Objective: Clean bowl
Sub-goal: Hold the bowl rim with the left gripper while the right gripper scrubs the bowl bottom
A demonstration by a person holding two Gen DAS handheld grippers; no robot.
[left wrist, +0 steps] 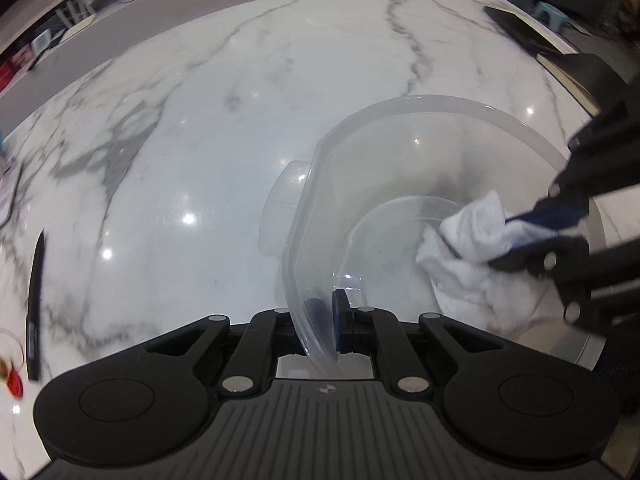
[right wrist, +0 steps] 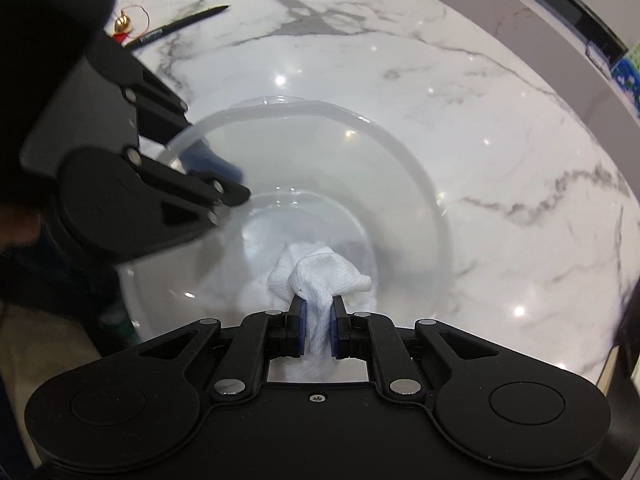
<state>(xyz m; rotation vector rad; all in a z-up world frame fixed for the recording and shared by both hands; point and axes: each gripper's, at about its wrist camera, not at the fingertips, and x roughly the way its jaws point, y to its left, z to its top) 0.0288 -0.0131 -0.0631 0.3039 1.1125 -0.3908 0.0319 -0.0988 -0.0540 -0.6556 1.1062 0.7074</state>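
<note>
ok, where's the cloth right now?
The white cloth is inside the clear bowl near its bottom, pinched by the right hand-held gripper.

You will find nothing you can read here. The pen (right wrist: 180, 24) at the upper left of the right wrist view carries a pale line of print on its barrel, but it is too small and blurred for you to make out.

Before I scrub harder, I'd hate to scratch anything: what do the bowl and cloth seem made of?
The bowl looks like translucent, frosted plastic: the marble shows through its wall. The cloth looks like white woven cotton or terry, soft and crumpled, with a visible weave; exact fibre unclear.
</note>
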